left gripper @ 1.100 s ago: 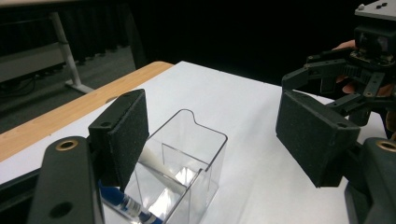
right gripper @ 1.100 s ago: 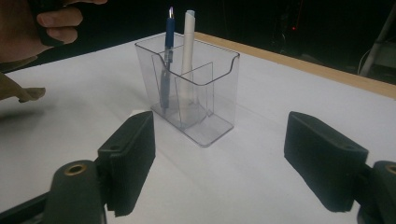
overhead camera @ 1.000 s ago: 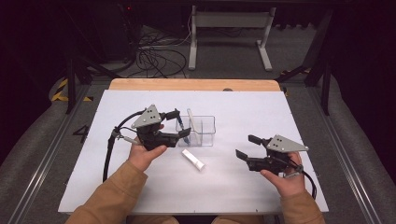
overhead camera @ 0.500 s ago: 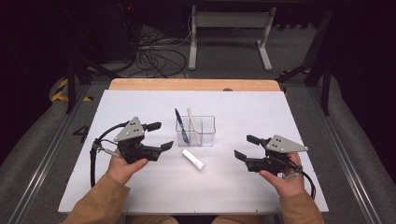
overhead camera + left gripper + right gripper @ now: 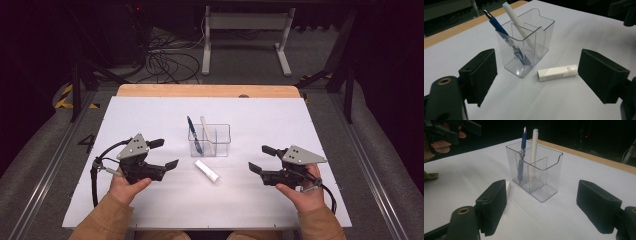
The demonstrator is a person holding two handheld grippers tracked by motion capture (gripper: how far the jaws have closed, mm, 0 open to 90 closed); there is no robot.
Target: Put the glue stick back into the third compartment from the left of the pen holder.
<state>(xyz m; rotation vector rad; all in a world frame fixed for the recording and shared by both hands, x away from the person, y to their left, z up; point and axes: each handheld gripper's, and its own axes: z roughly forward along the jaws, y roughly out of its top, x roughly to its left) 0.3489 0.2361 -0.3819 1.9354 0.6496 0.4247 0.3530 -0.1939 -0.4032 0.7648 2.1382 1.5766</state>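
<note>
Two grippers sit low over my white table (image 5: 150,112), and I read the scene from the left. My left gripper (image 5: 167,155) holds nothing; its black jaws, faced with matte foam-like pads, have just been opening and now stand wide with only bare table between them. Just right of it stands the clear plastic organizer (image 5: 210,141), a glossy, thin-walled rectangular box split by dividers, resting on the table near the middle. A blue pen (image 5: 194,135) leans in its left compartment, and a slim white pen (image 5: 206,131) tilts in the one beside it. Close in front of the box lies a white tube (image 5: 207,171), smooth and stubby, flat on the table and apart from the organizer. Farther right, my right gripper (image 5: 261,160) hovers with jaws spread and empty, pointing towards the tube.
</note>
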